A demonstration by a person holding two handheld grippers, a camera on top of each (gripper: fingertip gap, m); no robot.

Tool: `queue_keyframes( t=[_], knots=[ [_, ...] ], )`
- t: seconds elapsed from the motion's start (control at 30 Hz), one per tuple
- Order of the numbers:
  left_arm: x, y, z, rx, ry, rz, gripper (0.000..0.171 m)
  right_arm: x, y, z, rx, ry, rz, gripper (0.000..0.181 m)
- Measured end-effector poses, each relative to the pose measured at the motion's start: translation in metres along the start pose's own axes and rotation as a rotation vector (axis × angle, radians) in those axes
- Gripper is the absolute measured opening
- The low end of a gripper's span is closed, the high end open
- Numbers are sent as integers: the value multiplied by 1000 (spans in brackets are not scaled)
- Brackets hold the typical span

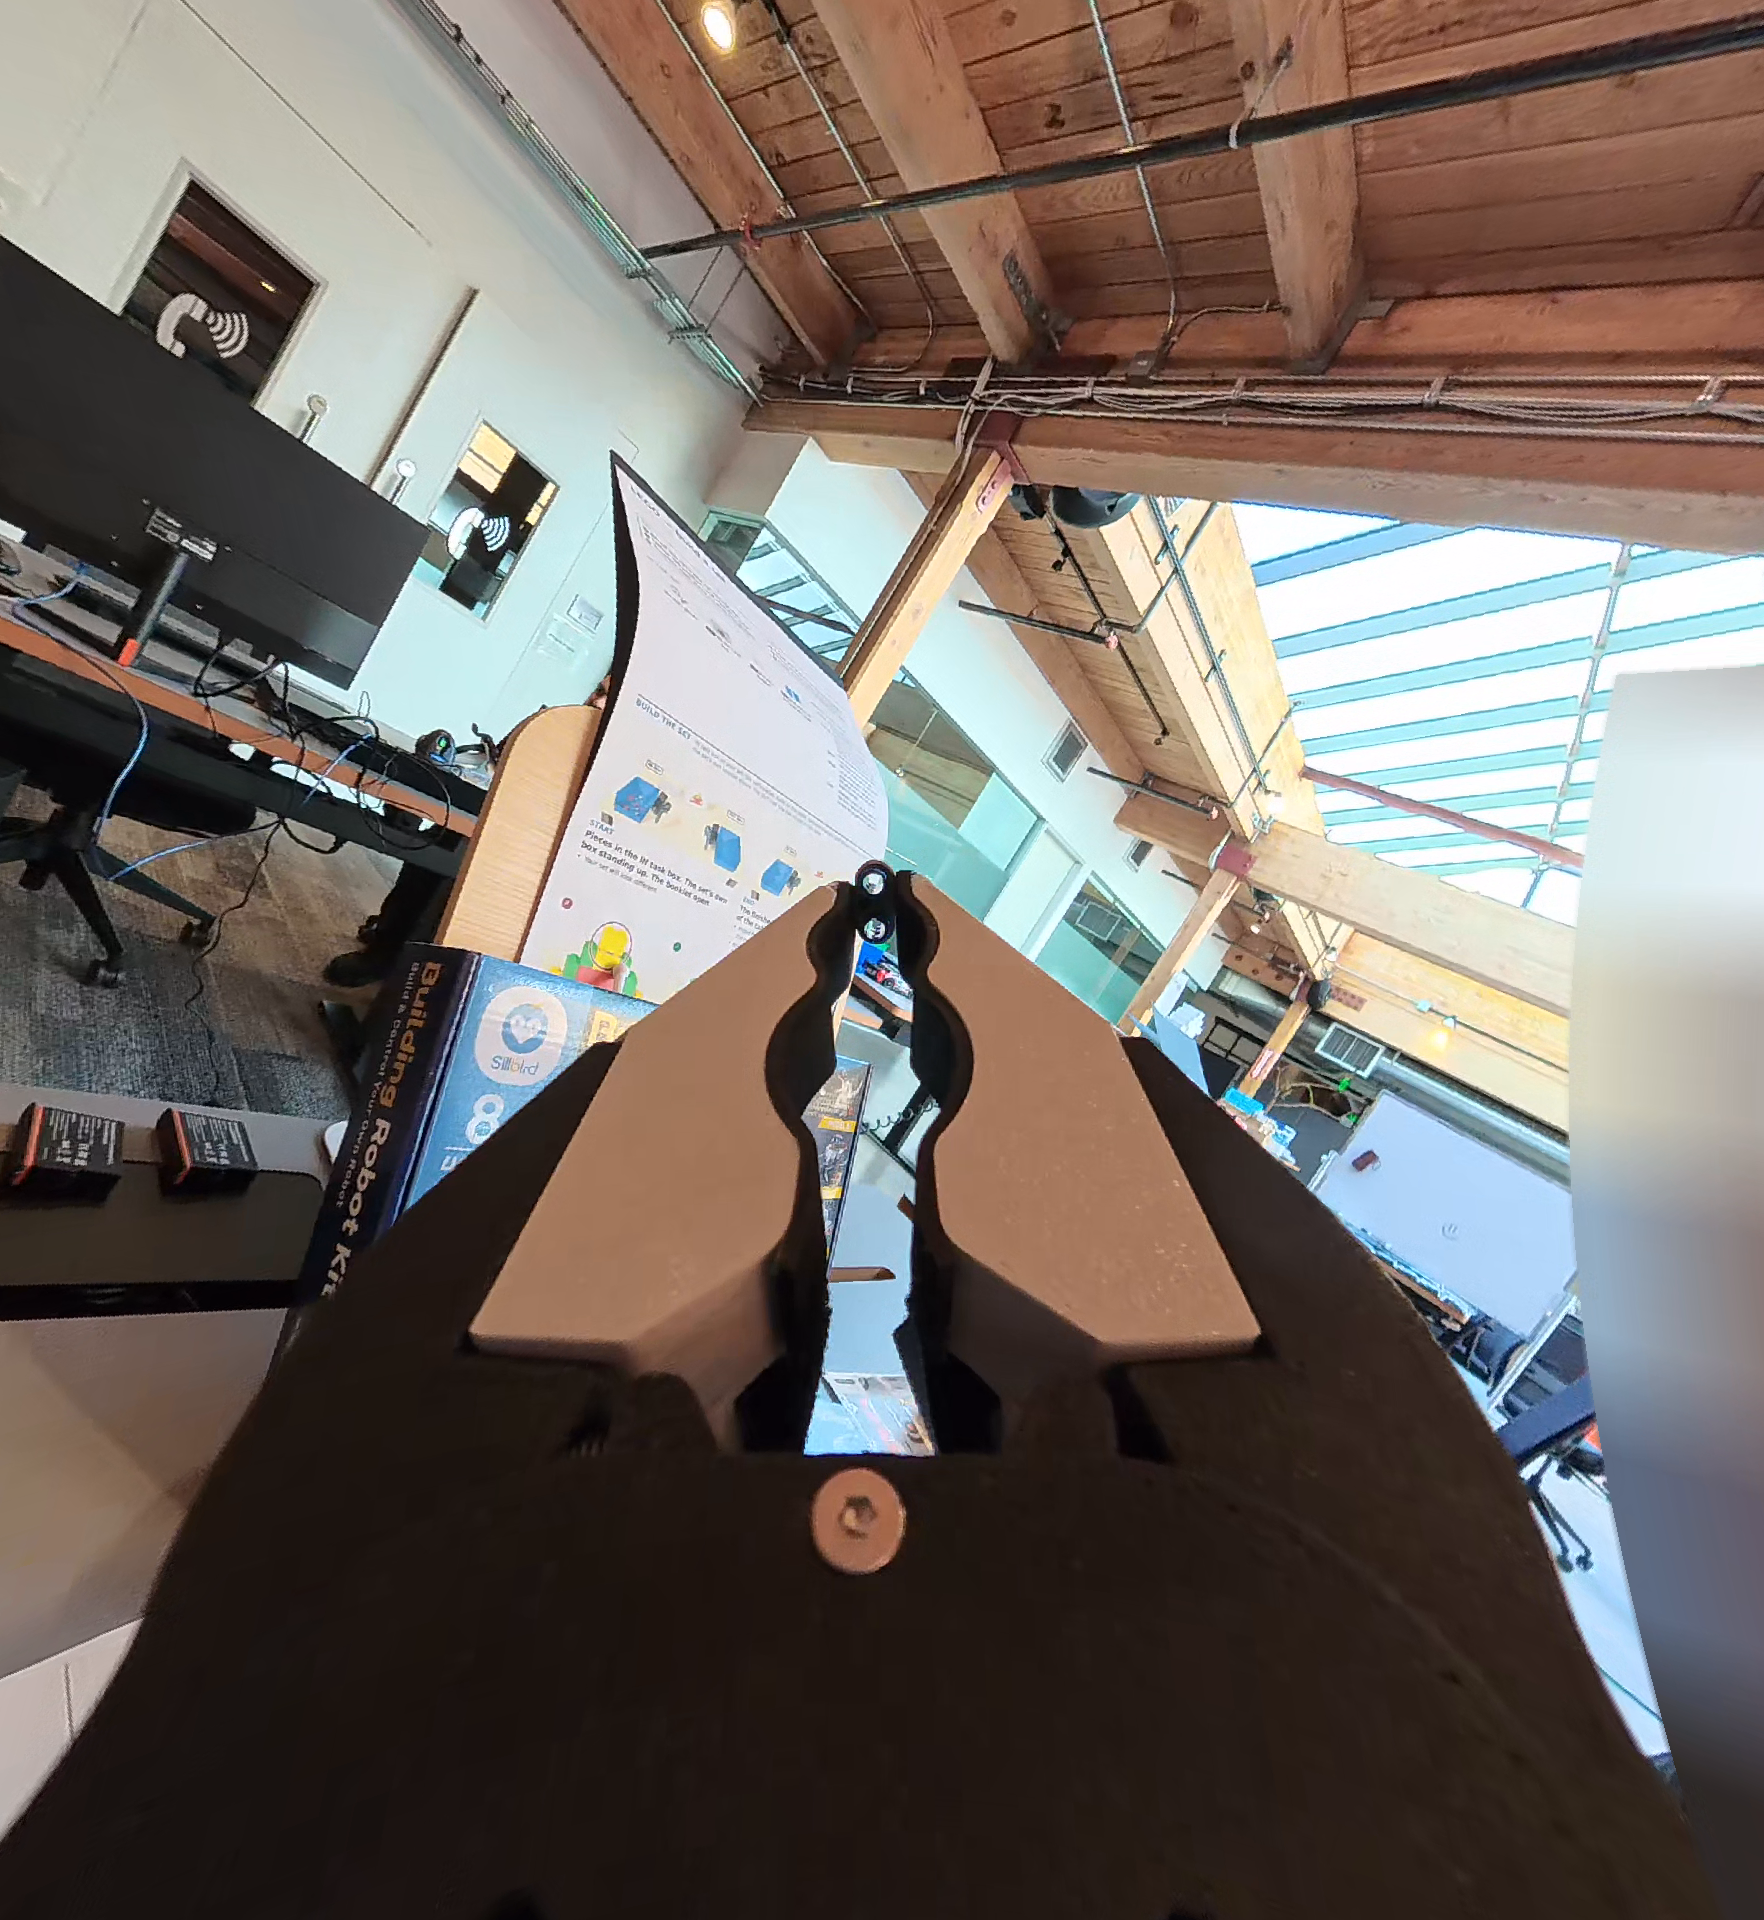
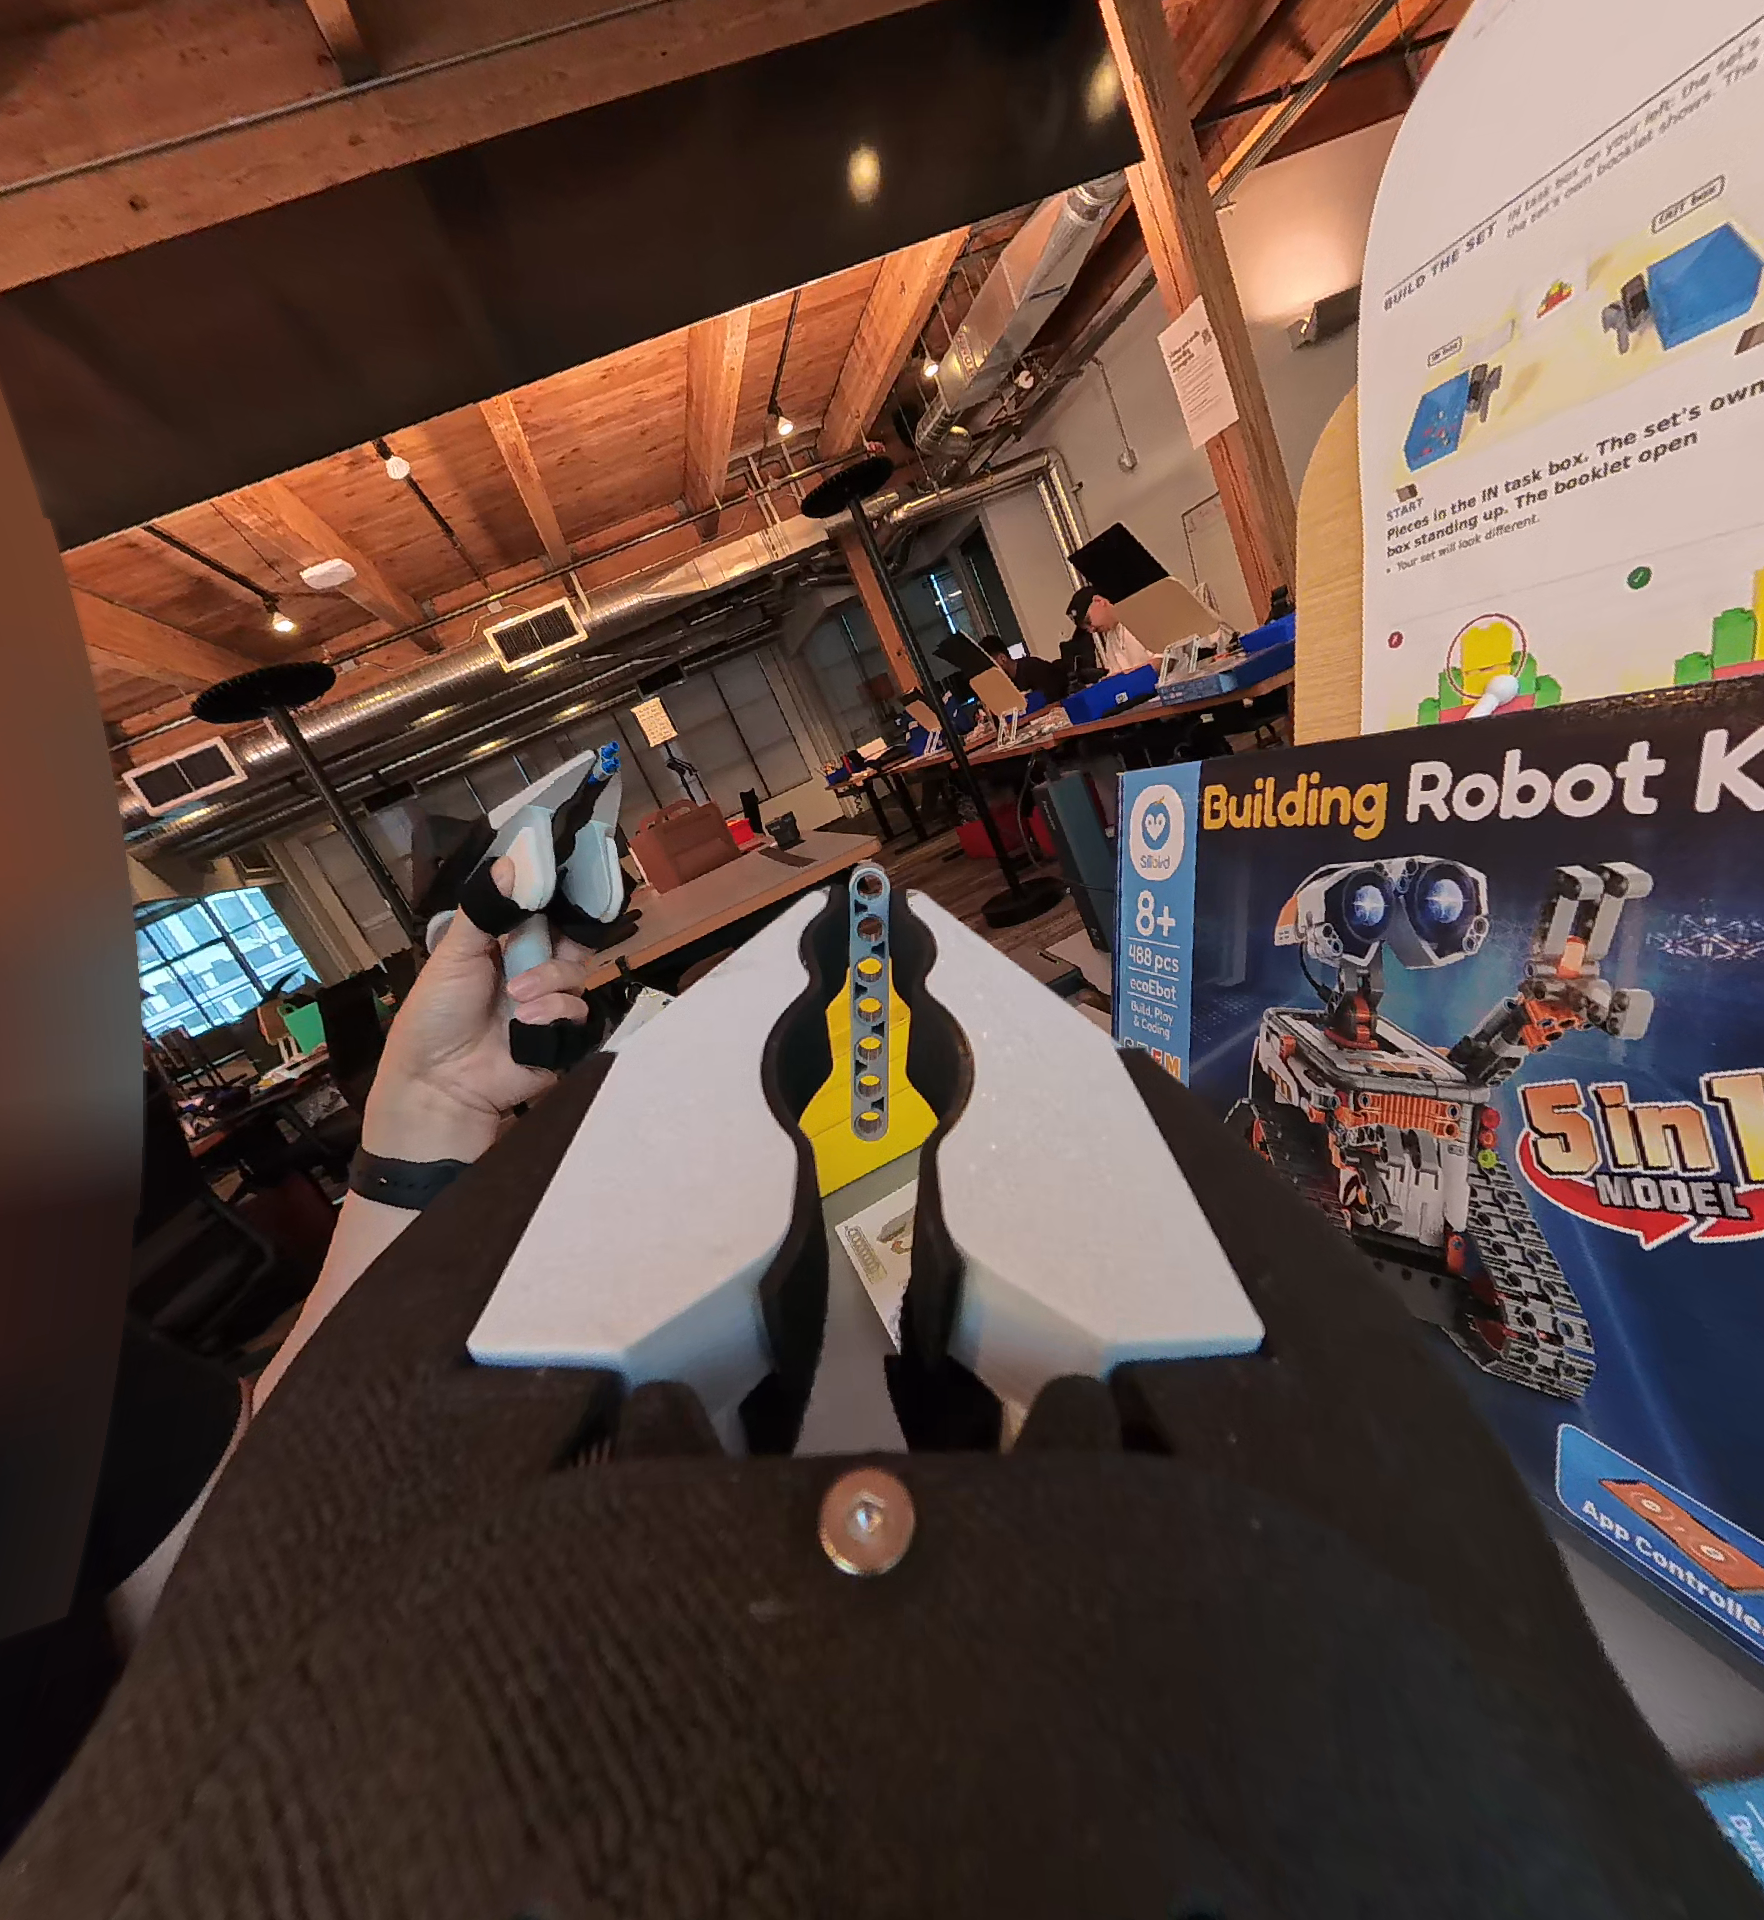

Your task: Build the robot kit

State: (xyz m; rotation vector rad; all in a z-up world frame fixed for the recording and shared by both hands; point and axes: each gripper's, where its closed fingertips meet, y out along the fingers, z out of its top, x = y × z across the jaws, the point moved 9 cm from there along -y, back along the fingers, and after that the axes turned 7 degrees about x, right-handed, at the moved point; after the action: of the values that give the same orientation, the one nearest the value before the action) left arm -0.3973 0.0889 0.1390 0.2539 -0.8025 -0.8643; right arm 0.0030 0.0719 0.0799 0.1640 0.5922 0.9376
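My right gripper [image 2: 870,883] is shut on a grey beam with a row of holes [image 2: 869,940], held upright between the jaws in mid-air. A yellow part [image 2: 836,1132] shows right behind the beam. My left gripper [image 1: 876,883] is shut on a small two-hole connector piece [image 1: 872,902], dark against the light. In the right wrist view the left gripper [image 2: 603,774] is up at the left in a person's hand [image 2: 462,1029], and the piece at its tip looks blue [image 2: 608,756]. The two grippers are apart.
A blue robot kit box [image 2: 1501,1091] stands to the right and also shows in the left wrist view [image 1: 442,1070]. A printed instruction sheet [image 1: 712,748] on a wooden board stands behind it. A desk with a black monitor [image 1: 161,468] and two small black blocks [image 1: 130,1148] lie left. Tip to tip, the grippers are about 30 cm apart.
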Motion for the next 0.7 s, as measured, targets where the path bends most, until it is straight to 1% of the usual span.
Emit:
queue_keyframes(
  t=[0.7],
  knots=[
    [0, 0, 0, 4, -5, 0, 5, -3, 1, 1, -1, 3, 12, 5]
  ],
)
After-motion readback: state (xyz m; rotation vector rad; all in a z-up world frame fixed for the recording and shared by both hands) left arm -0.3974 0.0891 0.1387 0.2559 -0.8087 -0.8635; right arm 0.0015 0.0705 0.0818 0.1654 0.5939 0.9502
